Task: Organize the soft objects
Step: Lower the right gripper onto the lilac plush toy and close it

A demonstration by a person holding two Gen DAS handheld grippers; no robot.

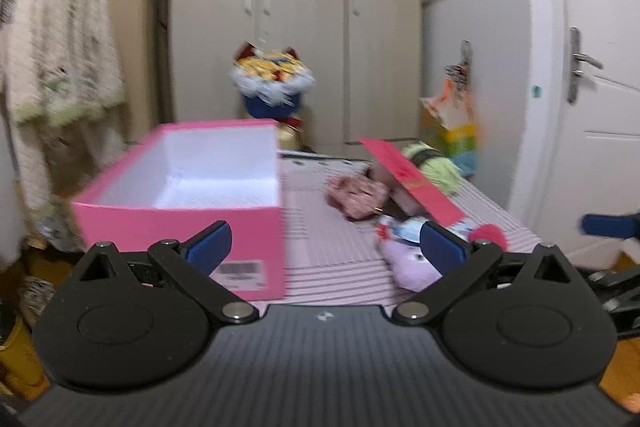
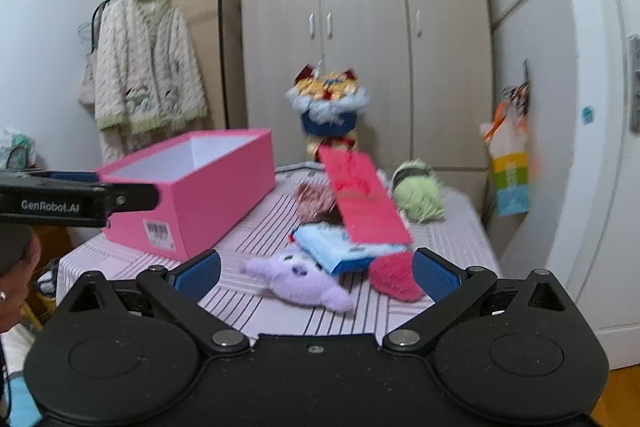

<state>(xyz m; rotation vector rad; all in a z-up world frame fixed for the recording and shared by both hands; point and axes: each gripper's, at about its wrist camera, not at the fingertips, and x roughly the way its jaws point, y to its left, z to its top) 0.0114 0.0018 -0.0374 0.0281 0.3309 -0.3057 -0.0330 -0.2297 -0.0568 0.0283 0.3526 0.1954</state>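
A big grey wardrobe stands at the back of the room, and in front of it is a desk covered with a pink striped cloth. On the left part of the desk sits an open pink box, and its inside is white and holds nothing. The red lid of the box lies tilted to the right of it, resting on top of some soft things. Near the lid, toward the back, there is a green ball of yarn and a brownish pink ball of yarn. Closer to the camera lies a purple plush toy, just beside a light blue packet and a red fluffy ball. The right hand-held gripper hovers above the near edge of the desk with its jaws spread wide and nothing between them. The left hand-held gripper is in front of the pink box, also spread wide and holding nothing.
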